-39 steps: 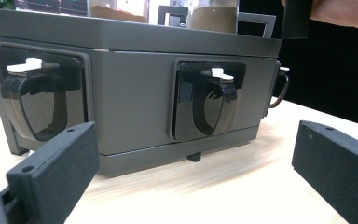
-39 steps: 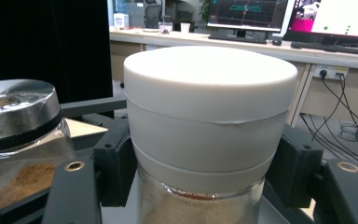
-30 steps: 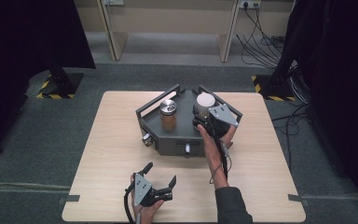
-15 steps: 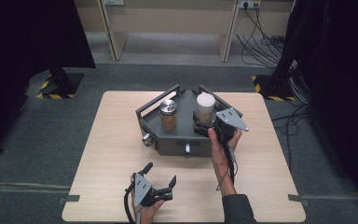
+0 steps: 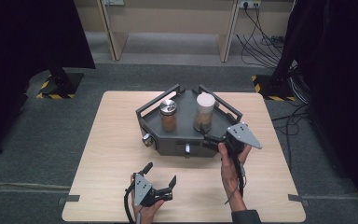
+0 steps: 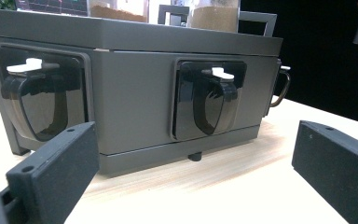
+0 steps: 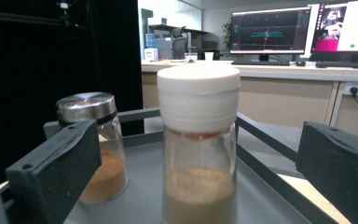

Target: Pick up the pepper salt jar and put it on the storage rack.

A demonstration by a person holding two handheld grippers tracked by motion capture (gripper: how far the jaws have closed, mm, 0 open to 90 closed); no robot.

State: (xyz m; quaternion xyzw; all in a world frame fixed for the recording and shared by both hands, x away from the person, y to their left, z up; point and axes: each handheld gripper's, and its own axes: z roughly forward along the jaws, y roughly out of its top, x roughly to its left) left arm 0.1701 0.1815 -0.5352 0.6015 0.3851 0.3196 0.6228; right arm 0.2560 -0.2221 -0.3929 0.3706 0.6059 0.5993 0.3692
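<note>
We hold two black grippers, left gripper, right gripper, each with a grey three-cornered plate, blocky matte jaws with small screw holes, black trailing cables, dark sleeve.

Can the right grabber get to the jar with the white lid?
Probably yes. The right gripper is open and faces the white-lidded jar, which stands between its jaws' line of sight with nothing in front. The steel-capped jar stands off to the side.

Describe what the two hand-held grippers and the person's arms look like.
Each hand-held gripper is black with two blocky black jaws. The left hand-held gripper and the right hand-held gripper each carry a grey three-cornered plate on top and trail a black cable. A dark sleeve covers the right forearm near the frame's edge.
</note>
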